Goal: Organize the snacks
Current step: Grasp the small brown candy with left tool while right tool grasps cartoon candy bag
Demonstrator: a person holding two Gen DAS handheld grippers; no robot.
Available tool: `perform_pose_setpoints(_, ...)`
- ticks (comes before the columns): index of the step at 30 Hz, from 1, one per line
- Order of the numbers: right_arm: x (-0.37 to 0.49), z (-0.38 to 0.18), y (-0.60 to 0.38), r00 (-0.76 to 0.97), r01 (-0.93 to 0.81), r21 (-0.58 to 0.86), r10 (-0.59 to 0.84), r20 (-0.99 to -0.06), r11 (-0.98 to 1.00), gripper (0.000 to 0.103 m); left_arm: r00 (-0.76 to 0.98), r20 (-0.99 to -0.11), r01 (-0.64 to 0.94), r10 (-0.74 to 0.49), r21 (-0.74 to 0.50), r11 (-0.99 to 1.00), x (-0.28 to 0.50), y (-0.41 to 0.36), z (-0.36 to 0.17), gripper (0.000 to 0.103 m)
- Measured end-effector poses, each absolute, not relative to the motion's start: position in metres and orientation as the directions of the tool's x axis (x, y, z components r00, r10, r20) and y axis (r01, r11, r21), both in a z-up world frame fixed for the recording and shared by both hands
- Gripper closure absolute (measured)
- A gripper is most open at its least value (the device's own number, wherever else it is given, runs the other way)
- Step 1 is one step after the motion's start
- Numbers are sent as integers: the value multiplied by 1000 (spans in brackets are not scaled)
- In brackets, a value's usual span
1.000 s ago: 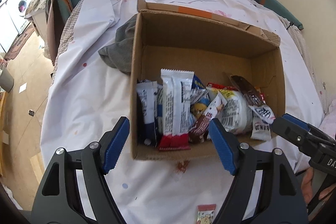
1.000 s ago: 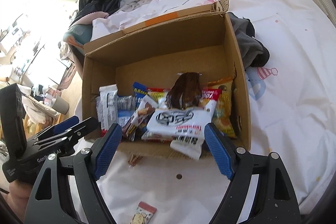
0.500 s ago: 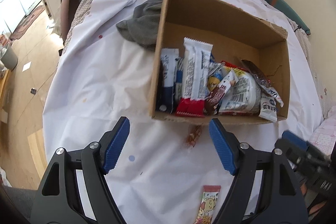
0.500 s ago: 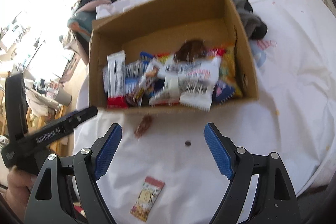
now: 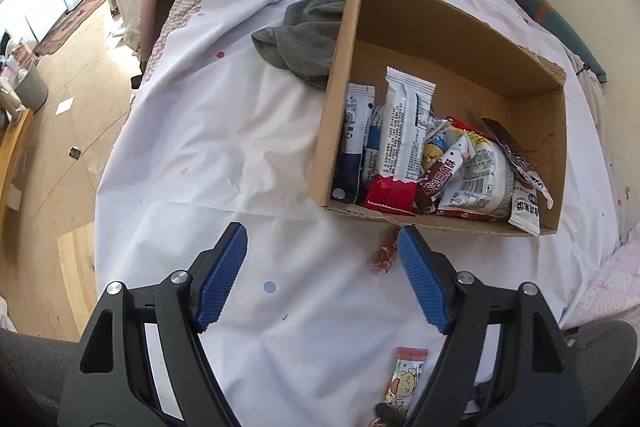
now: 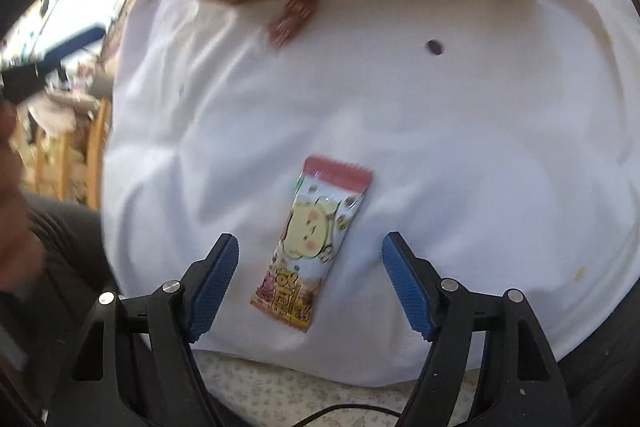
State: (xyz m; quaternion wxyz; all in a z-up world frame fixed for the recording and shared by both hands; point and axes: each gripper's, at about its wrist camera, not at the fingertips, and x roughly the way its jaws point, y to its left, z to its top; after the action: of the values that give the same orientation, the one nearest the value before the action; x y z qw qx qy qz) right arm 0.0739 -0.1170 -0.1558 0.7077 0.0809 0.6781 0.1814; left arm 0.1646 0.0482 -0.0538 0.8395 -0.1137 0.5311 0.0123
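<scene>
Cardboard box (image 5: pixel 440 99) on the bed's white sheet (image 5: pixel 208 147) serves as landmark. Most snacks are already inside it, bunched at its near wall: a tall white-and-red bar (image 5: pixel 402 143) standing upright, a blue-and-white packet (image 5: pixel 354 143) at the left wall, a brown chocolate wrapper (image 5: pixel 438 179), a white bag with red trim (image 5: pixel 480 179), and a small white sachet (image 5: pixel 526 213) hanging over the near right corner. Far half of the box is bare cardboard.

Left outside, as far as I can see, two items. A small reddish-brown packet (image 6: pixel 294 17) lies on the sheet just in front of the box's near wall. A pink-topped cartoon packet (image 6: pixel 316 243) lies flat, well in front of the box, near the bed edge.

Right tongs (image 6: pixel 310 281) spread wide, empty, hovering over the cartoon packet with one pad on each side of its lower half (not touching it, I judge; this view is motion-blurred). Left tongs (image 5: pixel 322 277) also spread and empty, above bare sheet in front of the box, the reddish packet close to the right pad.

Grey cloth (image 5: pixel 304 35) is bunched against the box's left wall; not a snack.

Judgement: task mostly done; the two loose packets remain, cartoon one likely next.
</scene>
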Motion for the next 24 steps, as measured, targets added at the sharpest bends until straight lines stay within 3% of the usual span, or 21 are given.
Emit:
perform_pose_setpoints(3,70,-160,-103,29,-211,279,292,-956,937,34,436,-894,-149,-100,-181,972,164,48,-54,28)
perform_pose_setpoints(6,70,-159,-99,61,-243,222,243,-968,944,54,435,-895,-133,-97,-171,976,164,45,-53,28)
perform_pose_setpoints(8,73,-158,-103,91,-250,187,216,-972,950,74,431,-897,-130,-97,-168,977,164,44,-53,28)
perform_pose_setpoints(24,94,-132,-166,224,-81,251,263,-938,965,76,321,-942,-9,-96,-105,994,176,1,-94,28)
